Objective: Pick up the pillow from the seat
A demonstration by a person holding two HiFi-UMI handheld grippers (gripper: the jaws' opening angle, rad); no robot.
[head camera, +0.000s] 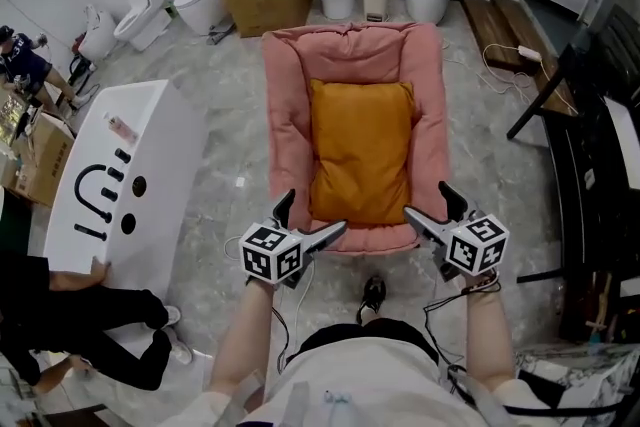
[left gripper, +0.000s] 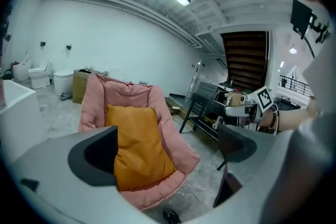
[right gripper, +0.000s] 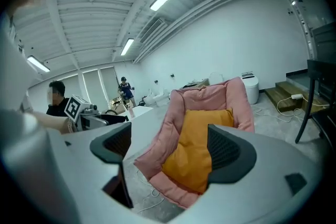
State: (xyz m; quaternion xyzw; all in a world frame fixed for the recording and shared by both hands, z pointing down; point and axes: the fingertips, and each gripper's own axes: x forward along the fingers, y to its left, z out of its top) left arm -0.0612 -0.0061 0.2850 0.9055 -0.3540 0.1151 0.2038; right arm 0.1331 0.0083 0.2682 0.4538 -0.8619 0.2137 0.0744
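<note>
The orange pillow (head camera: 361, 152) lies flat in the pink seat (head camera: 285, 95), centre frame. We hold the left gripper (head camera: 313, 213) and right gripper (head camera: 428, 200) beside its lower corners, jaws spread and empty, apparently ready to take it from both sides.

We see an orange pillow (head camera: 360, 150), a pink seat (head camera: 285, 105), a grey marbled floor (head camera: 230, 145), and black-and-white markers on the left tool (head camera: 314, 212) and right tool (head camera: 426, 199).
</note>
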